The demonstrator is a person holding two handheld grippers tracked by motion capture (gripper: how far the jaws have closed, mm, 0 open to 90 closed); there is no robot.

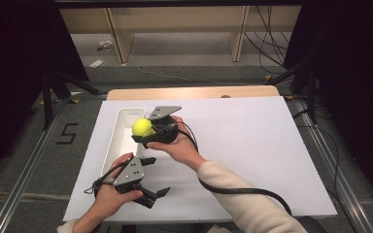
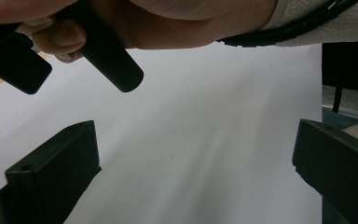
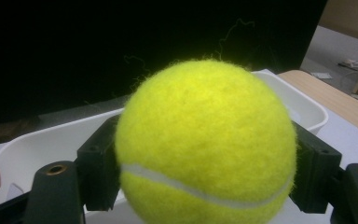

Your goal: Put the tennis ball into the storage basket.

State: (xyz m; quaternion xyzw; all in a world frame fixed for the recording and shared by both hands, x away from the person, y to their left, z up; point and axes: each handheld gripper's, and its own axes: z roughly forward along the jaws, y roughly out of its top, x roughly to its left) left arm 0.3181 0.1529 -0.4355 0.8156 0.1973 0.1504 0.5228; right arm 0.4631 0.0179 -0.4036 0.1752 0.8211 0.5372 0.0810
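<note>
While clamped on both sides of the tennis ball (image 3: 205,144), the right gripper (image 1: 148,131) holds it left of centre in the high view, over the right rim of the white tray (image 1: 118,145). Lower left, the left gripper (image 1: 150,191) rests with jaws spread wide and empty above the white board (image 1: 252,145), just below the right hand (image 1: 177,145)

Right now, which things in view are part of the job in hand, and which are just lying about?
In the job:
- ball, clamped in the right tongs
- white bin, just beside and below the ball
- left tongs, open, holding nothing

Lying about:
- white board under it all
- cables on the floor
- wooden frame behind the table
</note>
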